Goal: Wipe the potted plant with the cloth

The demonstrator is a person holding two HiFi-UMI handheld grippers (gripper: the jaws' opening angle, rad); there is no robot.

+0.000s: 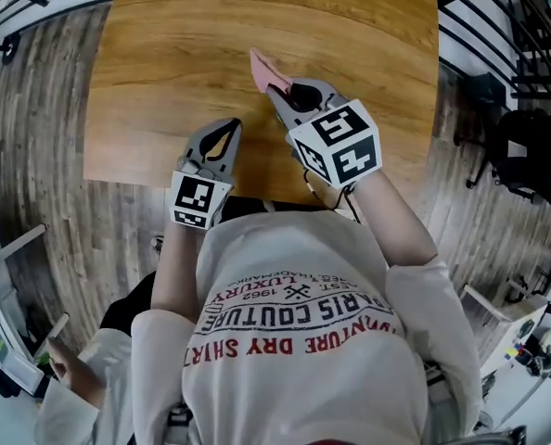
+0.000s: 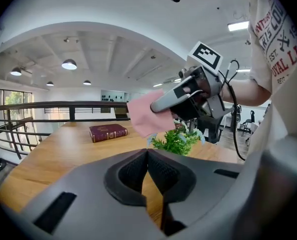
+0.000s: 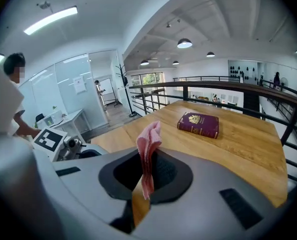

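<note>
table [image 1: 164, 82]: under plant | right gripper [image 3: 146, 176]: just above plant, jaws clamped on cloth | left gripper [image 2: 147, 156]: near plant, facing it, jaws together, empty | plant [image 2: 177, 141]: upright, just below cloth | cloth [image 2: 143, 115]: loose end free; we should lower softly and stroke the leaves outward

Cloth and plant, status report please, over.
Right gripper shut on pink cloth. Left gripper shut, empty. Potted plant just below the cloth, contact unclear. Red book far off, nothing in the way.
</note>
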